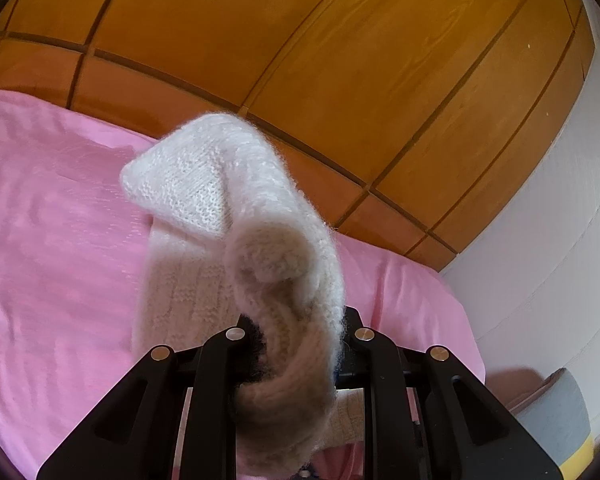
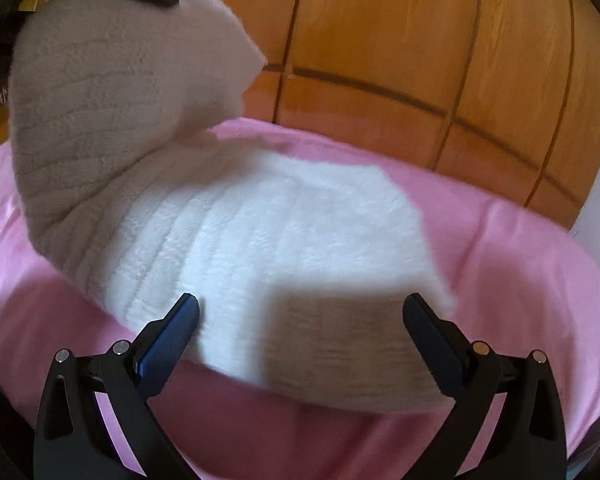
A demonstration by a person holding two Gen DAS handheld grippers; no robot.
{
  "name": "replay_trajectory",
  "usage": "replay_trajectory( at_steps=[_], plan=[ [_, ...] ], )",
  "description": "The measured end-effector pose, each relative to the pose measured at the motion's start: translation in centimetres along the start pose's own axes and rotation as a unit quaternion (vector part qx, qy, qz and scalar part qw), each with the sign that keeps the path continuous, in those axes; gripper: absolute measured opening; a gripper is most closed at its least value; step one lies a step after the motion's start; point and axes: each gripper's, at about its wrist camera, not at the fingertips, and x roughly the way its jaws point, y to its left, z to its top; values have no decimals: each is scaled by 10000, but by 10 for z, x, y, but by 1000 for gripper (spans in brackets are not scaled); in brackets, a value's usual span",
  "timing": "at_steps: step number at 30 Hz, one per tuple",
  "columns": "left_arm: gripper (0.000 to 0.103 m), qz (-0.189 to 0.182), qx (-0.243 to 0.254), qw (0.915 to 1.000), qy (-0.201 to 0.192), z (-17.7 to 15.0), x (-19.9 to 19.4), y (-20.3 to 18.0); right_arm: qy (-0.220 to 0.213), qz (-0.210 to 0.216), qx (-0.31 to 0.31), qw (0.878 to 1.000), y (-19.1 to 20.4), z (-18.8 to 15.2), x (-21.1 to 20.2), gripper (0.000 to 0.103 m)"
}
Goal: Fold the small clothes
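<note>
A corner of the white knit garment (image 1: 236, 208) is pinched and lifted by the left gripper (image 1: 296, 344); the rest lies on the pink bed (image 2: 520, 264) ahead of the spread, empty right gripper (image 2: 300, 320).

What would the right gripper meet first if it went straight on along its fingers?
Probably the white knitted garment lying on the pink sheet: it fills the gap ahead of the open right gripper. Depth is unclear.
</note>
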Motion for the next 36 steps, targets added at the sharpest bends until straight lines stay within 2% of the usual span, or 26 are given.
replay_trajectory(
  at_steps=[3,5,9,14,18,19,21,29,32,36],
  plan=[
    [18,-32,52,10000,30,0,1,2,-173,-377,-19,9991,-13,-3,-11,101],
    [18,-55,70,9999,59,-1,3,1,-220,-591,194,9978,-31,-6,-15,101],
    [18,-68,108,9999,117,-2,5,4,-209,-1002,1053,9892,-77,-14,-15,101],
    [18,-25,201,9997,144,-1,4,4,95,-1599,1955,9675,-125,-33,-10,101],
    [18,14,325,9993,159,-1,7,3,683,-2162,2100,9510,-145,-57,12,101],
    [18,19,358,9992,170,-2,7,2,703,-2004,2205,9520,-149,-68,19,101],
    [18,39,469,9987,212,-5,12,-1,349,-1772,2592,9488,-157,-79,13,101],
    [18,259,1115,9928,365,-13,30,-19,250,-1816,2560,9491,-152,-79,13,101],
    [18,364,1430,9879,469,-20,44,-28,250,-1816,2561,9491,-153,-80,14,101],
    [18,556,2053,9750,637,-37,63,-44,241,-1814,2566,9490,-152,-82,14,101]
  ],
)
